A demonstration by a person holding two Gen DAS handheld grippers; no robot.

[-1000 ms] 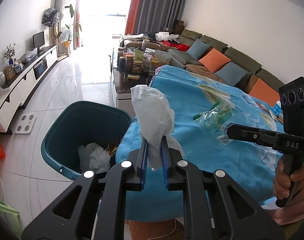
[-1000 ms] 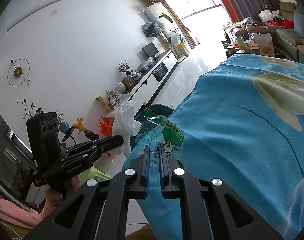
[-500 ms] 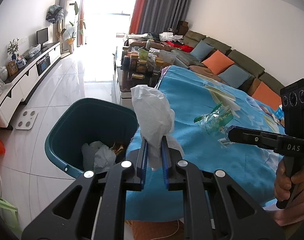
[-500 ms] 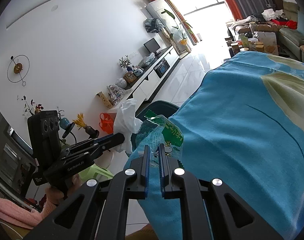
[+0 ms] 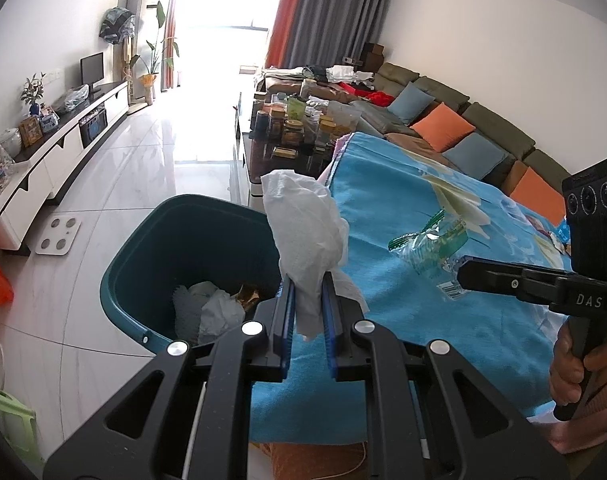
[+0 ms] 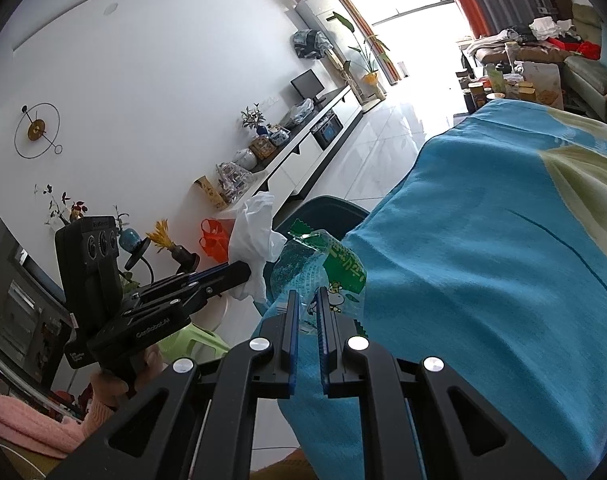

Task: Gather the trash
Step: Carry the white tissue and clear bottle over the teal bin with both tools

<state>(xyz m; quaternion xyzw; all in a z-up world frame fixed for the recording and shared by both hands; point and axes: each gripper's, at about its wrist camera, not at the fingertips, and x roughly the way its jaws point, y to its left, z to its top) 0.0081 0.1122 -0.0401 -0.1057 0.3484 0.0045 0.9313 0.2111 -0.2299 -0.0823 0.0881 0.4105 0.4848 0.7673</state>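
Shifted since the earlier frame: teal bin [image 5: 143,248], now sitting nearer centre in the left view. Left tool [image 5: 306,300]: clamped on white tissue [image 5: 307,224], held above the bin's rim. Right tool [image 6: 306,312]: clamped on clear green-printed wrapper [image 6: 323,268], over the blue cloth [image 6: 483,280] near its edge. Bin contents: crumpled paper [image 5: 211,308].

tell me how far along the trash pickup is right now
Done: the teal bin already holds crumpled paper. In hand: the left gripper is clamped on a white tissue beside the bin's rim, and the right gripper is clamped on a green plastic wrapper over the blue cloth. Left: dropping both into the bin.
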